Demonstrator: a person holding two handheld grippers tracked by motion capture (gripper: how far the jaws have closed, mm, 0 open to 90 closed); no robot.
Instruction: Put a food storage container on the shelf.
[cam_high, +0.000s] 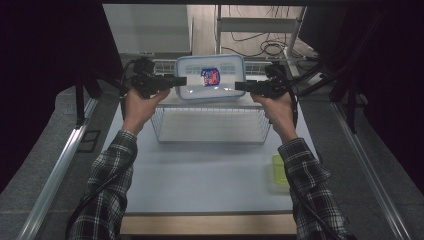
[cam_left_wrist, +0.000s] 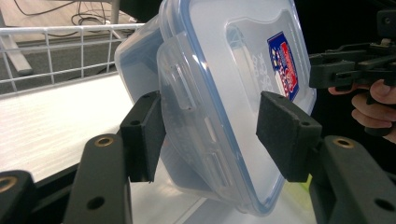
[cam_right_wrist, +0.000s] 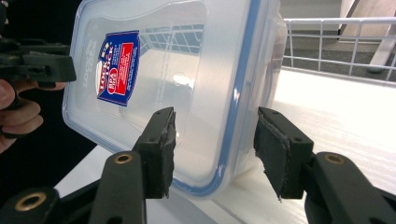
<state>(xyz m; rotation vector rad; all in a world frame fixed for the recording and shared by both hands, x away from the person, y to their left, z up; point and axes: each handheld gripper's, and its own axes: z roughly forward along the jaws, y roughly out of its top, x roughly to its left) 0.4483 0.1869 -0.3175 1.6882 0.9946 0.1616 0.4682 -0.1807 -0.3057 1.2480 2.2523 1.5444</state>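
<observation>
Two grippers flank one clear plastic container (cam_high: 210, 78) with a blue-sealed snap lid, tilted on edge at the far side of the wire basket (cam_high: 210, 125). Left gripper (cam_left_wrist: 210, 135): jaws spread astride the left latch flap, the lid-side pad plainly clear of the plastic. Right gripper (cam_right_wrist: 214, 149): jaws straddle the opposite rim, also with a gap showing. Judged light, empty, stiff but slick-walled; best grip is on the thick lid rim or latch flaps, since bare walls may slip.
</observation>
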